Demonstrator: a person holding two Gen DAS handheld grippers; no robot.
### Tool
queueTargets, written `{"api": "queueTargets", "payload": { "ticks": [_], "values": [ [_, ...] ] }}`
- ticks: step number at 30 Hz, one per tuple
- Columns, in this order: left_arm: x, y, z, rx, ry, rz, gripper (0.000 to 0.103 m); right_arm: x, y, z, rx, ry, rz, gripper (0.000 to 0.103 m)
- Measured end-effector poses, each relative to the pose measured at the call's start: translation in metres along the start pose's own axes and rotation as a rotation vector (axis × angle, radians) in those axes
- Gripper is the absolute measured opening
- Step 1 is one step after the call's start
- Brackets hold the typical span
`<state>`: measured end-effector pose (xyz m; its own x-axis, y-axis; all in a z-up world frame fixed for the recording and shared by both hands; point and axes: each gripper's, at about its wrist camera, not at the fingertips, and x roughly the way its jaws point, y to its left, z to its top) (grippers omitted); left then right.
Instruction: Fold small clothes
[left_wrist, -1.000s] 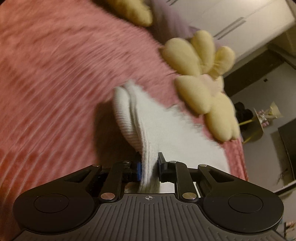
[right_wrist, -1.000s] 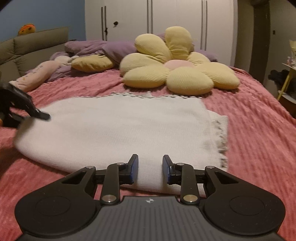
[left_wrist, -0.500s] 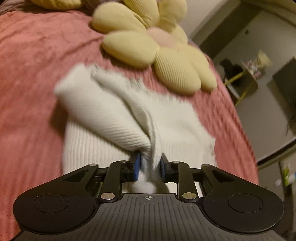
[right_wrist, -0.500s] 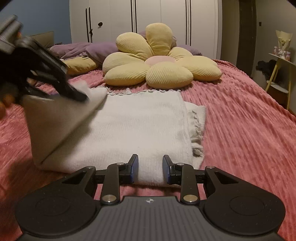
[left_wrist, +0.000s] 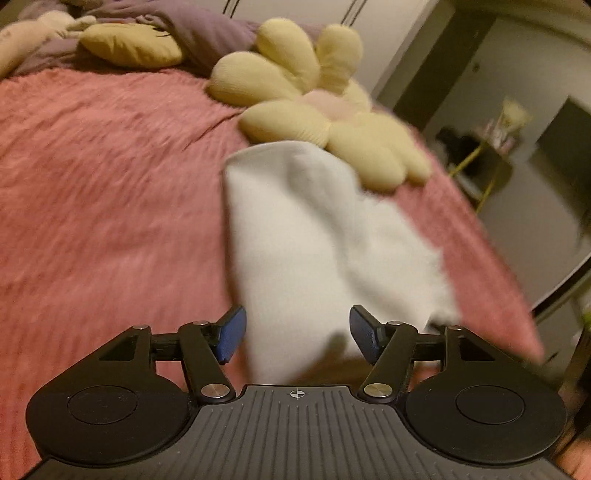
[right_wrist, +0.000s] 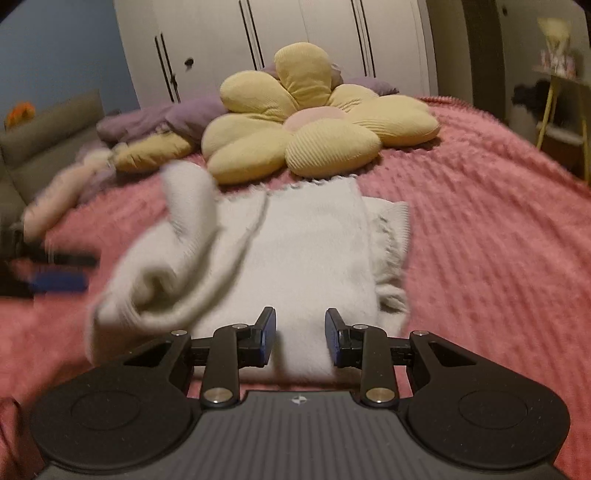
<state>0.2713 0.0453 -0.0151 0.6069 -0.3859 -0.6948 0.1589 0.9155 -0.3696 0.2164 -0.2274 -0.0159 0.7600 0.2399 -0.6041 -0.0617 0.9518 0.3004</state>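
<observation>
With the white knit garment (right_wrist: 306, 251) lying on the pink bed (right_wrist: 480, 236), the left claw (left_wrist: 295, 332) had just been opening and let its folded side drop, so the right claw (right_wrist: 300, 336), parted and empty, should press the near hem flat.

I count one white knitted garment (right_wrist: 314, 251) on one pink bedspread (right_wrist: 498, 236). Far behind it lies one yellow flower cushion (right_wrist: 317, 118), one plain yellow cushion (right_wrist: 155, 149) to its left, and one purple blanket (right_wrist: 166, 118). I have two tools: the left tool (left_wrist: 294, 334) and the right tool (right_wrist: 300, 339).
</observation>
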Motion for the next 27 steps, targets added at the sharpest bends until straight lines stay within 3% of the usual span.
{"api": "queueTargets", "payload": {
  "ticks": [4,8,13,16,22,23,24,27],
  "values": [
    [0.011,0.000,-0.023,0.097,0.052,0.063,0.071,0.025,-0.009,0.019,0.182,0.062,0.182,0.055],
    [0.024,0.001,-0.033,0.094,0.051,0.079,0.072,0.056,-0.008,0.033,0.258,0.111,0.225,0.061],
    [0.031,0.003,-0.034,0.057,0.030,0.093,0.075,0.093,-0.003,0.042,0.328,0.195,0.261,0.060],
    [0.032,0.001,-0.033,0.058,0.031,0.092,0.077,0.103,0.012,0.045,0.286,0.203,0.289,0.041],
    [0.032,-0.001,-0.035,0.062,0.033,0.098,0.078,0.111,0.028,0.049,0.235,0.214,0.263,0.040],
    [0.032,-0.001,-0.035,0.062,0.033,0.100,0.078,0.110,0.031,0.050,0.211,0.206,0.251,0.036],
    [0.032,-0.002,-0.034,0.063,0.036,0.101,0.078,0.108,0.037,0.051,0.168,0.195,0.237,0.022],
    [0.030,-0.004,-0.033,0.061,0.041,0.109,0.078,0.093,0.056,0.055,0.012,0.142,0.175,0.014]
  ]
}}
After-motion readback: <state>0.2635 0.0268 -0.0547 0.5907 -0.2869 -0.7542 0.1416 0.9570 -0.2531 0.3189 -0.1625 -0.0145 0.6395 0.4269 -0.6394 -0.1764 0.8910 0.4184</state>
